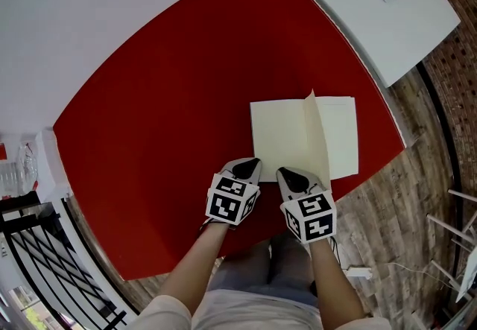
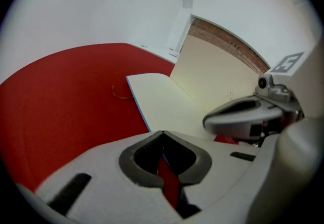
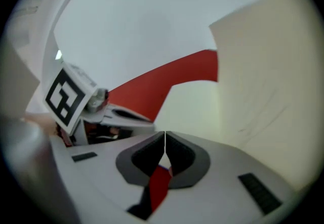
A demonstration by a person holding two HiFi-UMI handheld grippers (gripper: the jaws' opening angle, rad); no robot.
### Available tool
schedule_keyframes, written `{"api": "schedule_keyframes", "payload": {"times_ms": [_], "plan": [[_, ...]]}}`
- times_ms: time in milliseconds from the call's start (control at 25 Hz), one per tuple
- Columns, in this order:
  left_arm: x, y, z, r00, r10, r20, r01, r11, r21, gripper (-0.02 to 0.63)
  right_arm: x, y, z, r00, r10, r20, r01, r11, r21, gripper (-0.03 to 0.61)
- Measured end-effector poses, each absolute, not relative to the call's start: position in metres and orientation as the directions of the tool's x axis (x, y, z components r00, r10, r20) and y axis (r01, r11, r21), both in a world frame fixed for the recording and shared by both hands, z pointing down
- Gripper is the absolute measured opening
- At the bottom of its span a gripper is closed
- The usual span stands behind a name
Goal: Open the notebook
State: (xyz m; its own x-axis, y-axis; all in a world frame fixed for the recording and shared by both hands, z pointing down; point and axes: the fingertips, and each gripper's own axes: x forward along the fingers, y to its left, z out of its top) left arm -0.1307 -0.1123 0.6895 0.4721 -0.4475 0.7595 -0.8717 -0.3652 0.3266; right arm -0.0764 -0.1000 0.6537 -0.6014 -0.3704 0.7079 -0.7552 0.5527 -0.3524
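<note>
A cream notebook (image 1: pixel 279 131) lies open on the red table (image 1: pixel 164 97). One page (image 1: pixel 317 135) stands upright over the spine, between the two flat halves. My left gripper (image 1: pixel 250 165) is shut and empty, its tip at the near edge of the left-hand page (image 2: pixel 162 101). My right gripper (image 1: pixel 287 172) is also shut with nothing between its jaws, close beside the left one at the notebook's near edge. In the right gripper view the standing page (image 3: pixel 273 66) rises just to the right of the right gripper (image 3: pixel 165 132). I cannot tell whether it touches the page.
A white panel (image 1: pixel 373 1) lies along the table's far right edge. Wooden floor (image 1: pixel 417 194) shows beyond the right edge, with a black rack (image 1: pixel 45 261) at the lower left. The person's legs are at the near table edge.
</note>
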Motion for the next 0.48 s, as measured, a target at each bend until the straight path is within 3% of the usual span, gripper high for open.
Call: {"api": "schedule_keyframes", "payload": {"times_ms": [80, 200, 480], "plan": [[-0.131, -0.112, 0.69, 0.46, -0.452, 0.764, -0.877, -0.364, 0.313, 0.006, -0.038, -0.125, 0.65, -0.507, -0.477, 0.718, -0.842, 0.454, -0.292, 0.009], [-0.132, -0.111, 0.69, 0.448, -0.459, 0.767, -0.883, -0.36, 0.3, 0.006, 0.002, -0.149, 0.656, -0.411, -0.52, 0.749, -0.901, 0.354, -0.249, 0.011], [-0.13, -0.113, 0.69, 0.442, -0.461, 0.77, -0.885, -0.365, 0.289, 0.006, 0.013, -0.162, 0.674, -0.347, -0.444, 0.826, -0.895, 0.419, -0.15, 0.009]]}}
